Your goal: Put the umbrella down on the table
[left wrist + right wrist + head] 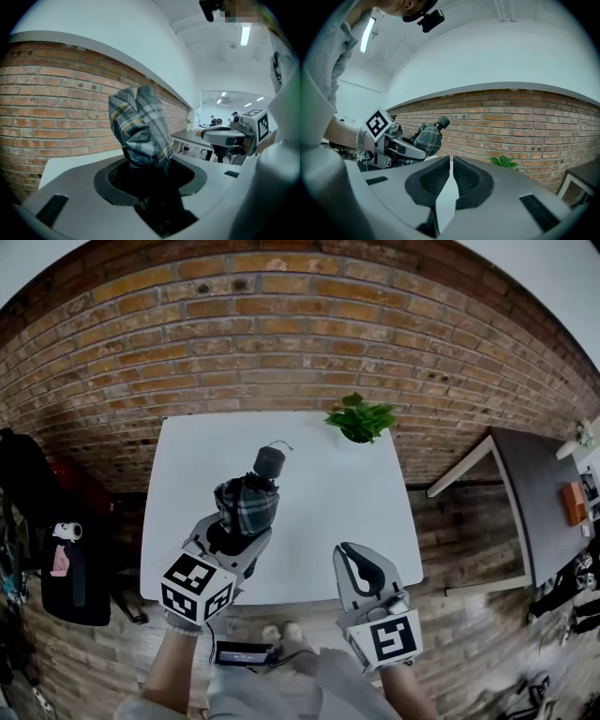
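Note:
A folded plaid umbrella (246, 504) with a black handle end (269, 462) is held above the white table (319, 512), its handle pointing toward the brick wall. My left gripper (232, 535) is shut on the umbrella's lower part; in the left gripper view the plaid fabric (140, 126) rises from between the jaws and the gripped part is hidden in shadow. My right gripper (352, 557) hovers at the table's front right, shut, with nothing between its pads (436, 176). The right gripper view shows the umbrella (427, 139) off to its left.
A potted green plant (361, 418) stands at the table's far edge by the brick wall (281, 324). A dark side table (539, 493) stands to the right. Black bags and gear (66, 568) sit on the floor to the left.

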